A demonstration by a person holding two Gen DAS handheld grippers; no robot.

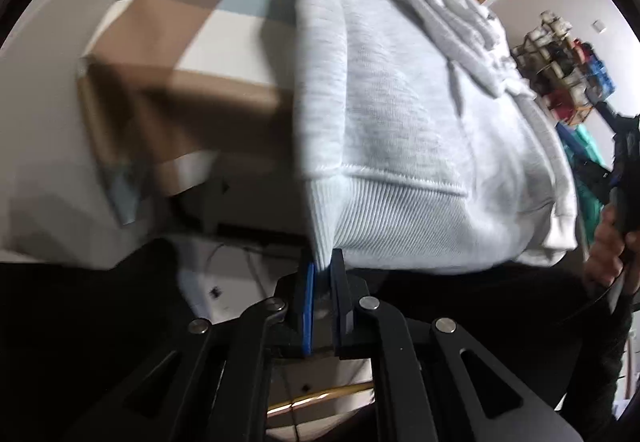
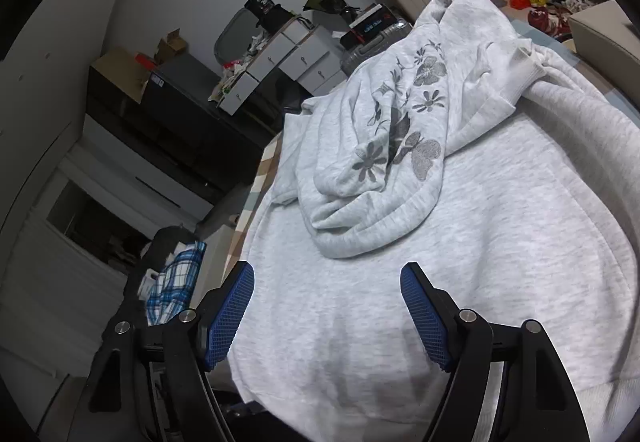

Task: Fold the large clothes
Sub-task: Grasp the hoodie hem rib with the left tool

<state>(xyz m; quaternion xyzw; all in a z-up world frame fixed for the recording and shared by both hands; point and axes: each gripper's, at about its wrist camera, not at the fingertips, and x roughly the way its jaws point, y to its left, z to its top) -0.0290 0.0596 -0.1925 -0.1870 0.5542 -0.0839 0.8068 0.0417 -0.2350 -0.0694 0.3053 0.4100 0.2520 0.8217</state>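
Checked bedcover (image 1: pixel 224 42) shows only beside left claw (image 1: pixel 324 266) pinching sweatshirt hem (image 1: pixel 384 210); right claw (image 2: pixel 327 282) wide.

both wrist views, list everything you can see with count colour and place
sweatshirt: one, light grey, spread over the bed, sleeve with a grey flower and butterfly print folded across it
ribbed hem: one, white-grey, sweatshirt's near edge, its corner pinched
checked cover: one, brown, white and pale blue, under the sweatshirt
drawer units: several, white, by the far wall
plaid cloth: one, blue and white, low beside the bed
shelf of items: one, mixed colours, against the wall
left gripper: one, black with blue pads, shut on the hem corner
right gripper: one, black with blue pads, open above the sweatshirt
hand: one, holding the right gripper
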